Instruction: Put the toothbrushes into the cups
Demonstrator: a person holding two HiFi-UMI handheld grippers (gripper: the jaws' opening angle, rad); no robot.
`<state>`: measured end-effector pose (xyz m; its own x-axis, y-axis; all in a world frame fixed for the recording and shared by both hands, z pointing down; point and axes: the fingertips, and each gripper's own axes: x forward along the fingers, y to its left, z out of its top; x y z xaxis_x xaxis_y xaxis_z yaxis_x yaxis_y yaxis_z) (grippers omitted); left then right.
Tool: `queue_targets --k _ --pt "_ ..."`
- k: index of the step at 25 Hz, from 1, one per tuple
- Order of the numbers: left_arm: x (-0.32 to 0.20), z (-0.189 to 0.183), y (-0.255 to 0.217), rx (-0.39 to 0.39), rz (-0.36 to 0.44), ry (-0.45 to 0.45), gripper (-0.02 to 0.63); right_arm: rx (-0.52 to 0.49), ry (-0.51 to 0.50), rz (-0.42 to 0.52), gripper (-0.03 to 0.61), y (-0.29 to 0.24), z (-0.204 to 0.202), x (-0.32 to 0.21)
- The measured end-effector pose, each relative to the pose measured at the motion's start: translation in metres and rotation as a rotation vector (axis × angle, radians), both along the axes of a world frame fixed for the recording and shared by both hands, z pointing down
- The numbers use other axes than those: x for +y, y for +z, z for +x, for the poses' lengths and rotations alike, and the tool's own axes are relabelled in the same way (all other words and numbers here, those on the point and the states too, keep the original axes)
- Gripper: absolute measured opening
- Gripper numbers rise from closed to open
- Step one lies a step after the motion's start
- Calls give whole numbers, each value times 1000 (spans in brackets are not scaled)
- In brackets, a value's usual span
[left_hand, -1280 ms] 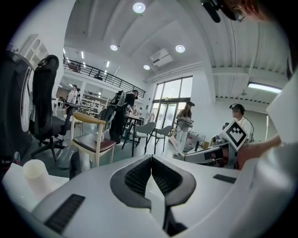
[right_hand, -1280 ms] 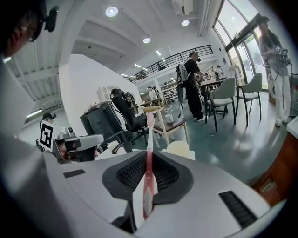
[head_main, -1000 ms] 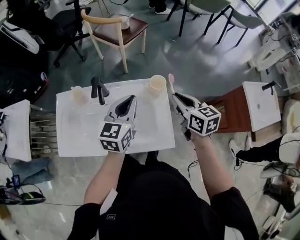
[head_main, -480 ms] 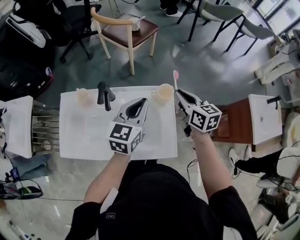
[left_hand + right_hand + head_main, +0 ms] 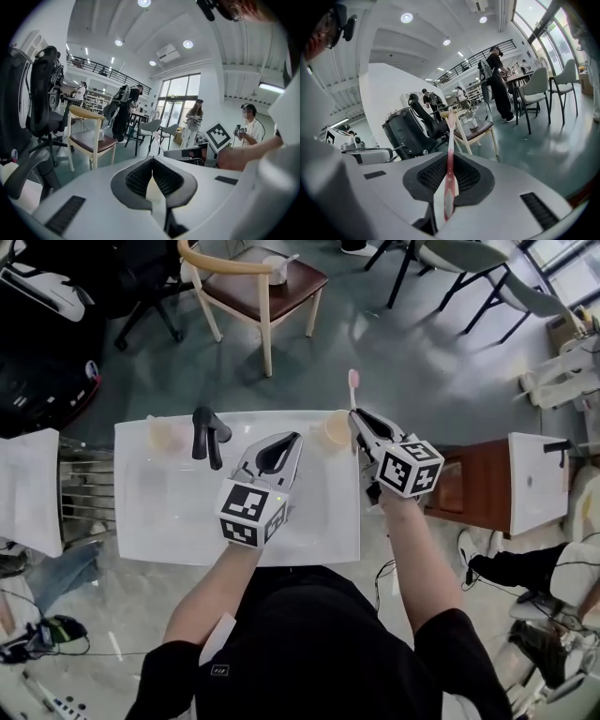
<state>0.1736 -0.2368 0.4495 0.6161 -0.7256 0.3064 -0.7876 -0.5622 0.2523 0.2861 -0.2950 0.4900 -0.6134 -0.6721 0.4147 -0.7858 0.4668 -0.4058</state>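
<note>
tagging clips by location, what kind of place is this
Probably an open-plan lab or office hall, not a real bathroom: the white washbasin with a black tap stands on an open floor, with a wooden chair nearby and a railed mezzanine behind.

Two cups [image 5: 160, 434] [image 5: 336, 428], one pink toothbrush [image 5: 353, 386], one black faucet [image 5: 205, 433], two hand-held grippers [image 5: 291, 439] [image 5: 357, 416].

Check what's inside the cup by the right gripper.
Nothing visible: the cup shows a bare pale interior. The right gripper covers its right edge and clamps the pink toothbrush, outside the cup.
</note>
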Motion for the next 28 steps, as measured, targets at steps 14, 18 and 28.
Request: queue_targets --k 14,18,28 --pt "-21 -3 29 -20 -59 12 15 -3 25 1 57 25 -2 -36" --pt "-23 -3 32 -23 -65 15 15 16 38 5 57 30 2 -34" --pt "-23 10 31 -15 -69 33 15 43 61 -23 57 40 18 -15"
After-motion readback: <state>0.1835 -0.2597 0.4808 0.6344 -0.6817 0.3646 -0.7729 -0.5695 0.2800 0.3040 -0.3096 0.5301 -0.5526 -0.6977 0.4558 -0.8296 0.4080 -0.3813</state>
